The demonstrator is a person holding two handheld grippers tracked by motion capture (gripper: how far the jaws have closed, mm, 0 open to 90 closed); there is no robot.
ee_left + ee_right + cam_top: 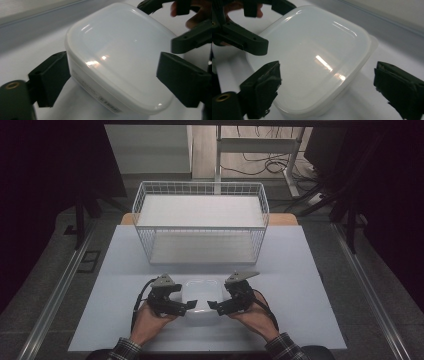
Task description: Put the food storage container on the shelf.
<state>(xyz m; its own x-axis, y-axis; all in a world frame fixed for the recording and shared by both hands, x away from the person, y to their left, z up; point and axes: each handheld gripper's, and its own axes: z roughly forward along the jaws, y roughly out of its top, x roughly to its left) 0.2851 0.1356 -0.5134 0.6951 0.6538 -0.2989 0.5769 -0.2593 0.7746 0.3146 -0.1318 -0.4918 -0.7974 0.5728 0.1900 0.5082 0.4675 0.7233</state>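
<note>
Two claws flank a white rounded-square lidded plastic container (202, 299) on the pale desk (300, 285), just before a white wire basket (200, 220): left claw (189, 306) and right claw (214, 306), both spread around its corners.

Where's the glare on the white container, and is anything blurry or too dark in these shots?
Left gripper view: bright glints on the container lid, and the far background is soft. Right gripper view: a streak of glare on the lid, and the near black pads blur. High view: the surroundings are very dark, the table and wire basket evenly lit.
</note>
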